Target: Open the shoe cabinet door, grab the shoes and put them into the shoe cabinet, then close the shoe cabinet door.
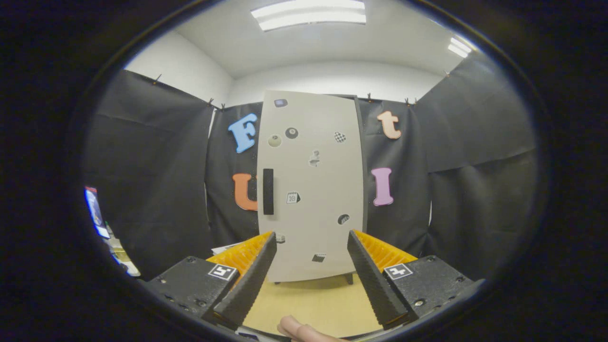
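In the gripper view the shoe cabinet (311,185) stands upright on the wooden surface (313,304), well beyond the claw (311,247), with its pale door (323,156) shut flat and facing the camera. A dark vertical handle (268,191) sits near the door's left edge, and small stickers (291,133) dot the panel. The claw's two fingers stand wide apart with nothing between them, aimed at the lower middle of the door rather than at the handle. A fingertip of the person's hand (297,328) shows just below the fingers. No shoes can be made out here, so a shut door fits either a cabinet not yet loaded or one closed again with the shoes inside; the picture does not settle which. If the door is to be pulled, the risk lies in the handle: it is slim and close to the edge, so a finger that slides past it would scrape the panel or slip off. The cabinet looks tall and stands on short feet (349,278), so a hard or off-axis tug could drag or tip it on the smooth surface instead of swinging the door. Coming in centred as now would simply push against the panel.
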